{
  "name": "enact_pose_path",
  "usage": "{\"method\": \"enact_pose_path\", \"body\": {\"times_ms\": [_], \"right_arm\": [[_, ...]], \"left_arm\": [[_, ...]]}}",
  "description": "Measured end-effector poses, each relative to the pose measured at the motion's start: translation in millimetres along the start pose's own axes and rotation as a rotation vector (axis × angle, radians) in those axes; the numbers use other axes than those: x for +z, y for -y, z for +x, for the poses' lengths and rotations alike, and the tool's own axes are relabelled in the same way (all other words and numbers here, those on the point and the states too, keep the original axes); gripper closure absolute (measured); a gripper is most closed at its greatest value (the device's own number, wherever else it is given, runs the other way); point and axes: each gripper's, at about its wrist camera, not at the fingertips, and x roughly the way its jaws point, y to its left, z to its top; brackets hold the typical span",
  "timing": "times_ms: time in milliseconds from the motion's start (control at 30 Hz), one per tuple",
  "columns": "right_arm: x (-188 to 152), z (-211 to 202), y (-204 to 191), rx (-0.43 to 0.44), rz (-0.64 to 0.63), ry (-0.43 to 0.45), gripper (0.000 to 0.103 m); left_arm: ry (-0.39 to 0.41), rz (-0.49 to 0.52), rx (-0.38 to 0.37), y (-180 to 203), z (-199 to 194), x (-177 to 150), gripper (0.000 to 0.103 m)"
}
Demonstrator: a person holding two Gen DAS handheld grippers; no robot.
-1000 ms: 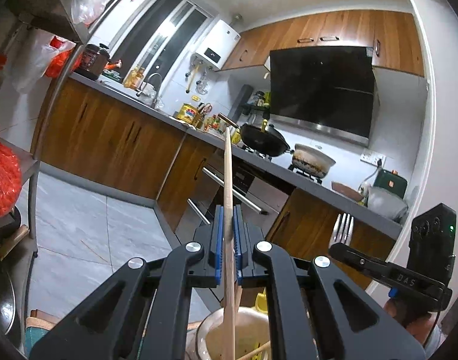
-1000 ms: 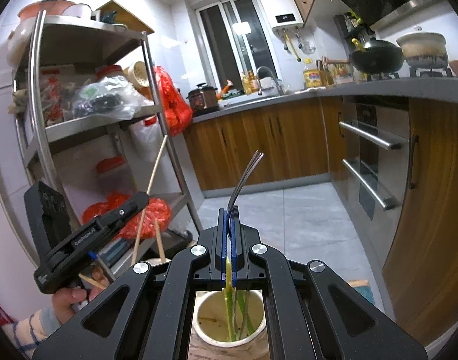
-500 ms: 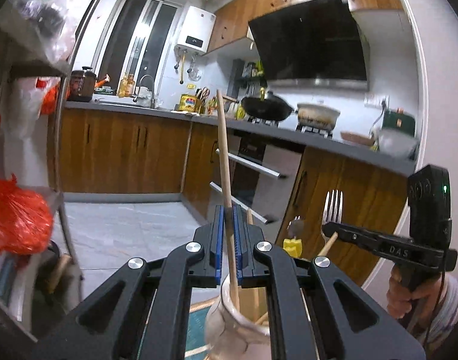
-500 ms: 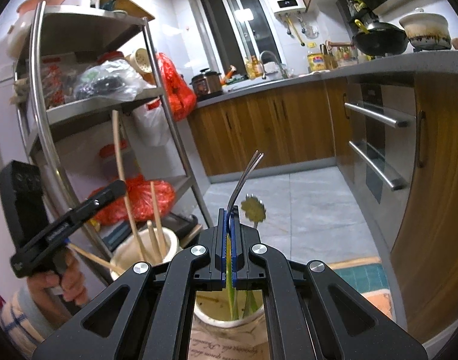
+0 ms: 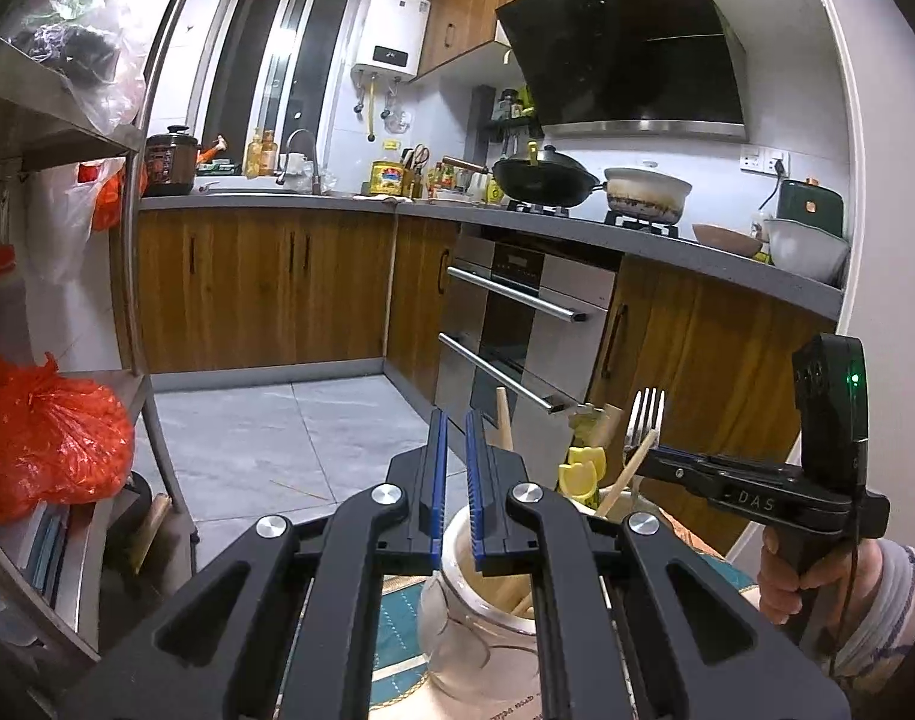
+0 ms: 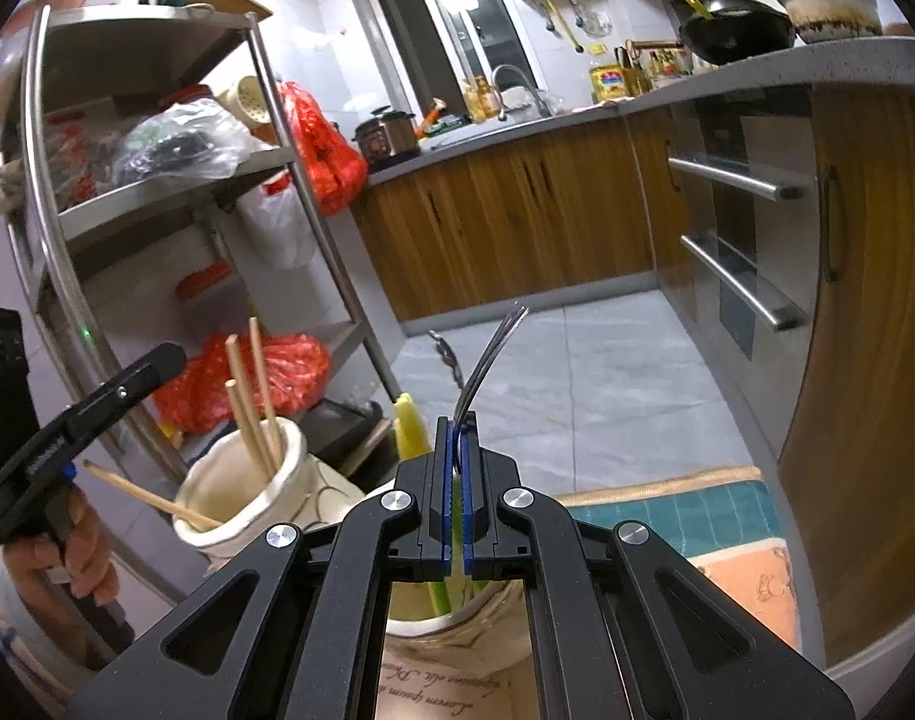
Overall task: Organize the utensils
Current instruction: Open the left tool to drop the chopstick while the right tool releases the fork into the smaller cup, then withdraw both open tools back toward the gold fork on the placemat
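Note:
My left gripper (image 5: 455,438) is open and empty, just above a cream ceramic jar (image 5: 457,624) that holds several wooden chopsticks (image 5: 504,426). The same jar (image 6: 241,498) with its chopsticks (image 6: 250,405) shows in the right wrist view, with the left gripper (image 6: 157,360) beside it. My right gripper (image 6: 456,438) is shut on a metal fork (image 6: 490,354) with a green handle, held upright over a second jar (image 6: 457,642). The fork (image 5: 643,420) and the right gripper (image 5: 646,456) also show in the left wrist view.
A yellow-topped utensil (image 6: 410,426) stands in the second jar. Both jars stand on a patterned mat (image 6: 685,516). A steel shelf rack (image 6: 175,198) with red bags stands to the left. Wooden cabinets and an oven (image 5: 517,324) line the far side.
My left gripper has let go of the long chopstick, which now stands in the jar, and its jaws have opened. The right gripper still holds the fork.

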Motion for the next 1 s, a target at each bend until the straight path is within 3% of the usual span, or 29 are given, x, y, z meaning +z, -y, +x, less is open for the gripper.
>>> {"method": "enact_pose_path", "body": {"times_ms": [133, 267, 433, 600, 733, 800, 833, 867, 933, 1000], "right_arm": [[2.3, 2.6, 6.1, -0.01, 0.024, -0.006, 0.099], [2.9, -3.1, 9.7, -0.013, 0.041, 0.004, 0.076], [6.0, -20.2, 8.5, -0.013, 0.038, 0.032, 0.063], [7.8, -42.8, 7.1, -0.023, 0.035, 0.059, 0.04], [8.2, -59.7, 6.2, -0.028, 0.027, 0.063, 0.026], [9.0, -68.5, 5.6, -0.019, 0.022, 0.067, 0.011], [9.5, -71.9, 4.9, -0.016, 0.021, 0.068, 0.008], [9.8, -76.6, 3.9, -0.011, 0.02, 0.073, 0.006], [9.7, -87.2, 1.9, -0.005, 0.012, 0.089, 0.005], [8.4, -96.9, -1.1, -0.021, -0.003, 0.103, 0.005]], "left_arm": [[0.006, 0.001, 0.0, 1.1, -4.8, 3.5, 0.097], [0.013, 0.004, 0.008, 1.9, -10.2, 7.9, 0.095], [0.023, 0.004, 0.02, 4.3, -21.6, 13.0, 0.091], [0.021, 0.031, 0.043, 12.6, -32.2, 16.7, 0.089], [0.027, 0.043, 0.07, 20.0, -41.7, 20.1, 0.071], [0.03, 0.042, 0.08, 23.5, -47.4, 22.7, 0.066], [0.031, 0.041, 0.085, 25.6, -50.8, 23.8, 0.055], [0.036, 0.041, 0.095, 27.6, -53.8, 24.4, 0.037], [0.053, 0.04, 0.113, 31.8, -61.1, 24.9, 0.019], [0.066, 0.039, 0.121, 37.3, -69.5, 24.8, 0.011]]}}
